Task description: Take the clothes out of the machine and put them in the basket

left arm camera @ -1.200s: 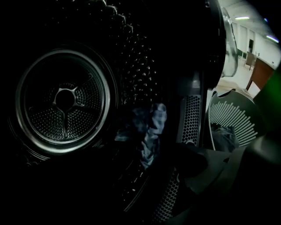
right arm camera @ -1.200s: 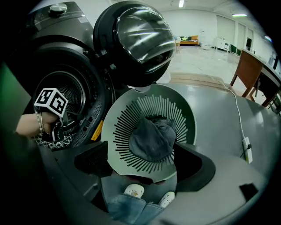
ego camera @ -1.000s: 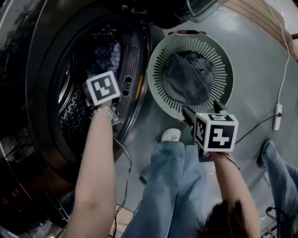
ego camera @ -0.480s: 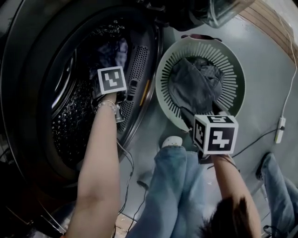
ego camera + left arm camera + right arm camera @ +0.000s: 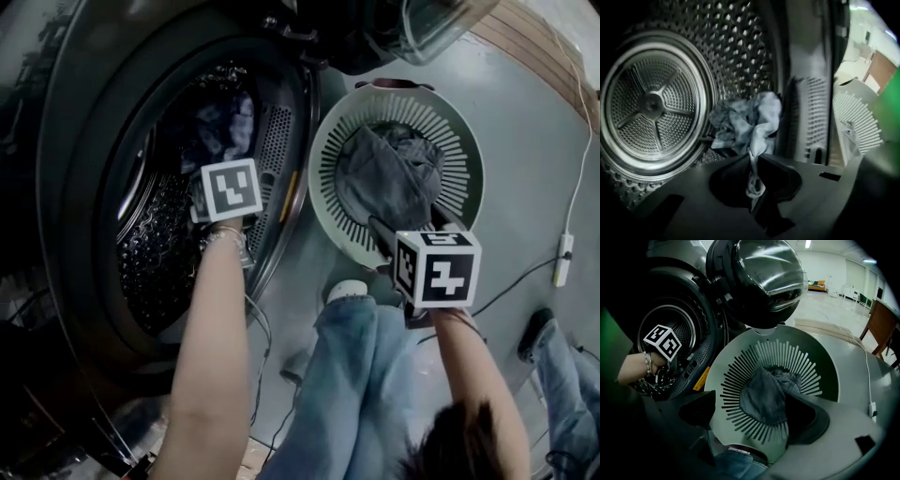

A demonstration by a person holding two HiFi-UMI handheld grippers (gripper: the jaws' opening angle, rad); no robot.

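left gripper (image 5: 752,161) has just closed on pale cloth (image 5: 745,122) beside drum wall (image 5: 736,42)

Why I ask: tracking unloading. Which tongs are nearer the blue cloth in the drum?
Left. The left tongs have just closed on the blue cloth; the right tongs hang open over the basket.
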